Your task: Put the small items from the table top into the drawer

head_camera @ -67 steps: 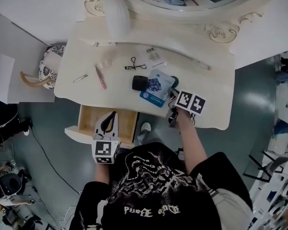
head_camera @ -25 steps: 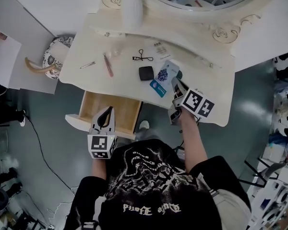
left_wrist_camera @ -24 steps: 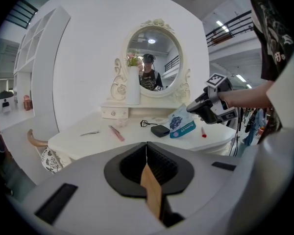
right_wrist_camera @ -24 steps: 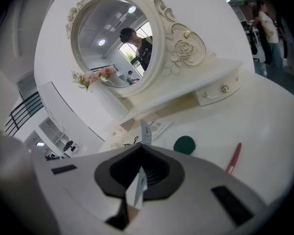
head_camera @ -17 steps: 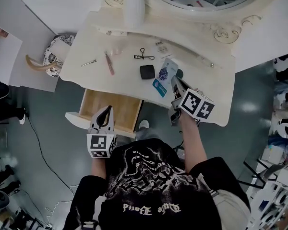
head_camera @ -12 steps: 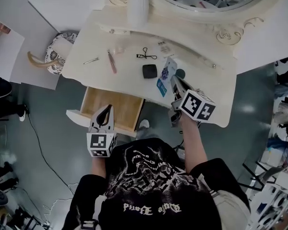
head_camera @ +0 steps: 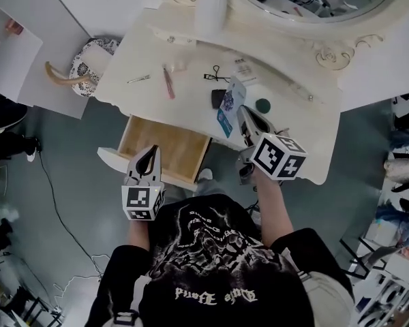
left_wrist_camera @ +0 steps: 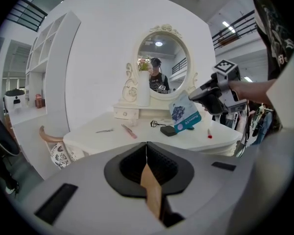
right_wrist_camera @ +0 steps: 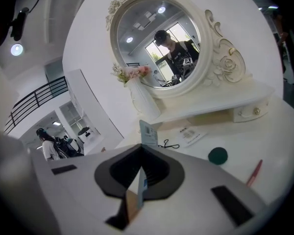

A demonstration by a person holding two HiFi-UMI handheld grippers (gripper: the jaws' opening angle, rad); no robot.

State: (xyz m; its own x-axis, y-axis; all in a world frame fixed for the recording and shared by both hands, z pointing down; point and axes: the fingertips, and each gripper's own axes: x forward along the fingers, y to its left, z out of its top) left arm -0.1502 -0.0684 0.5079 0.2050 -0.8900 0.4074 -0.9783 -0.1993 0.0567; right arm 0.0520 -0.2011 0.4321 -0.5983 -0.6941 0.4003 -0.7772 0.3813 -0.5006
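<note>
So the right claw [head_camera: 243, 116] is clamped on the blue packet [head_camera: 228, 103], held up off the worktop [head_camera: 293, 138], with a black compact [head_camera: 218, 97] just beside the packet at its 10 o'clock from overhead. The right gripper view only catches the packet edge-on, as a thin strip. The left gripper view shows its printed face properly, plus a red pen [left_wrist_camera: 209, 133] I can't pick out from overhead. The left claw [head_camera: 150, 154] is pressed together on nothing, hanging over the open drawer [head_camera: 170, 148], whose bare wooden bottom sits at its 1 o'clock.
</note>
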